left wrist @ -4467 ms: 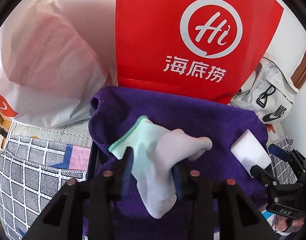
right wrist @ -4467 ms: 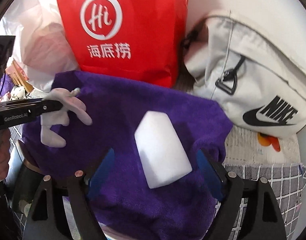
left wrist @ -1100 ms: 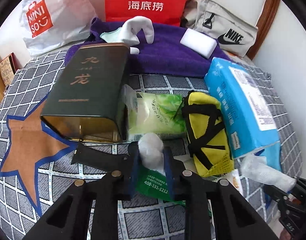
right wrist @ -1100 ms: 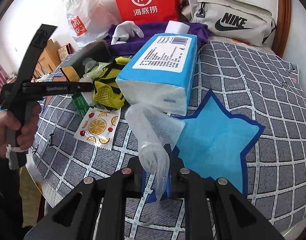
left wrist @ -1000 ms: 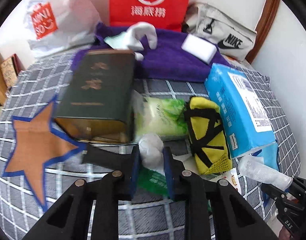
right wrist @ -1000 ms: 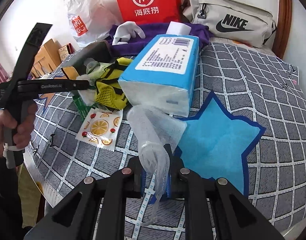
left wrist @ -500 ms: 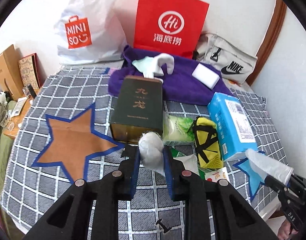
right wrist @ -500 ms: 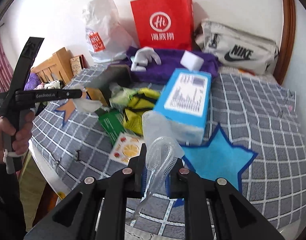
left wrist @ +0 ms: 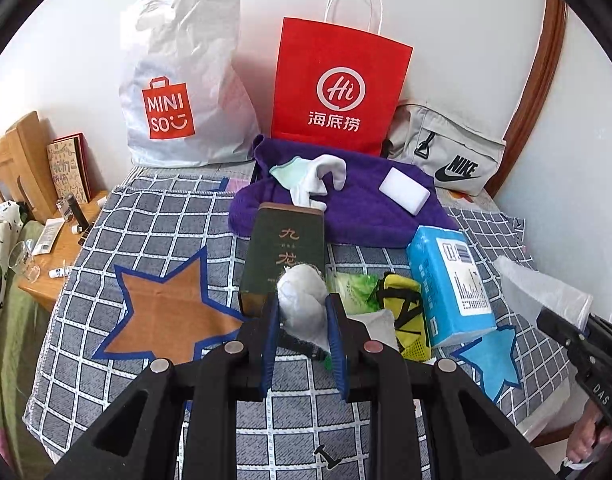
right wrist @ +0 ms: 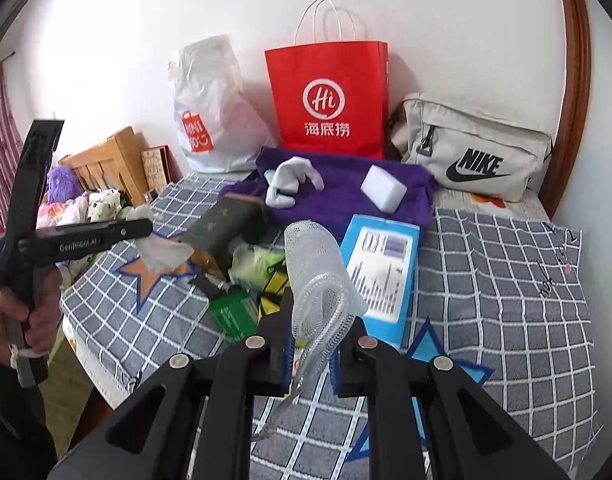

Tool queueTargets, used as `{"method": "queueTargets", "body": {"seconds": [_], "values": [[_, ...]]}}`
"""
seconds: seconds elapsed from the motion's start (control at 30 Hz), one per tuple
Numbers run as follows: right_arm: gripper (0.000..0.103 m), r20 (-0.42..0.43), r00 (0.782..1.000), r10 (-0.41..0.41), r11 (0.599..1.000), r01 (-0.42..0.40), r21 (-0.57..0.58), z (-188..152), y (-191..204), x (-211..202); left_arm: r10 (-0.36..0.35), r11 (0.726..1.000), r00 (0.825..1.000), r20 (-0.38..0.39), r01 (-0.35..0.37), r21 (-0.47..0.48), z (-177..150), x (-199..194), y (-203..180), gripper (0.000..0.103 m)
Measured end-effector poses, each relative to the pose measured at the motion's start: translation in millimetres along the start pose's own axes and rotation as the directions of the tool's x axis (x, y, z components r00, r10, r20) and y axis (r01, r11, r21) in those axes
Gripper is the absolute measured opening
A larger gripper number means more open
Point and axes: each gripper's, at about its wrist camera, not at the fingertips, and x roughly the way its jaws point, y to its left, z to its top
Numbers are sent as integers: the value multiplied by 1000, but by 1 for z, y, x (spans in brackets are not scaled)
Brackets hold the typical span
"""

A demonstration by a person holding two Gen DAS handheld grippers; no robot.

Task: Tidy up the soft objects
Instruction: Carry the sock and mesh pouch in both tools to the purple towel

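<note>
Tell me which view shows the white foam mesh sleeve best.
The right wrist view: the white foam mesh sleeve fills the centre, netting clear, pinched in the right gripper. The left wrist view shows it only small, at the right edge.

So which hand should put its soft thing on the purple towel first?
Probably the left tool: its white wad lines up straight toward the purple towel. The right tool, gripping white mesh, sits further aside.

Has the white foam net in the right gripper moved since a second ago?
Yes. The white foam net, clamped in the right gripper, has risen off the blue star patch beside the blue tissue pack.
</note>
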Motion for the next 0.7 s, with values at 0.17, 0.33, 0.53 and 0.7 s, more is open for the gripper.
{"method": "queueTargets", "body": {"seconds": [0.17,0.33,0.53,0.7], "values": [[14,12,1000,-2,1000,1,10,14,-6,6,4,1000,1000,6,-4,5,11,5,-2,22],[14,18,1000,-4,1000,4,20,29,-13,17,16,1000,1000,16,-16,15,23,12,-2,22],[14,21,1000,-6,1000,6,19,48,-21,35,32,999,999,20,-32,21,40,26,0,22],[14,16,1000,-12,1000,12,14,64,-27,56,29,1000,999,15,-29,12,55,41,3,22]]}}
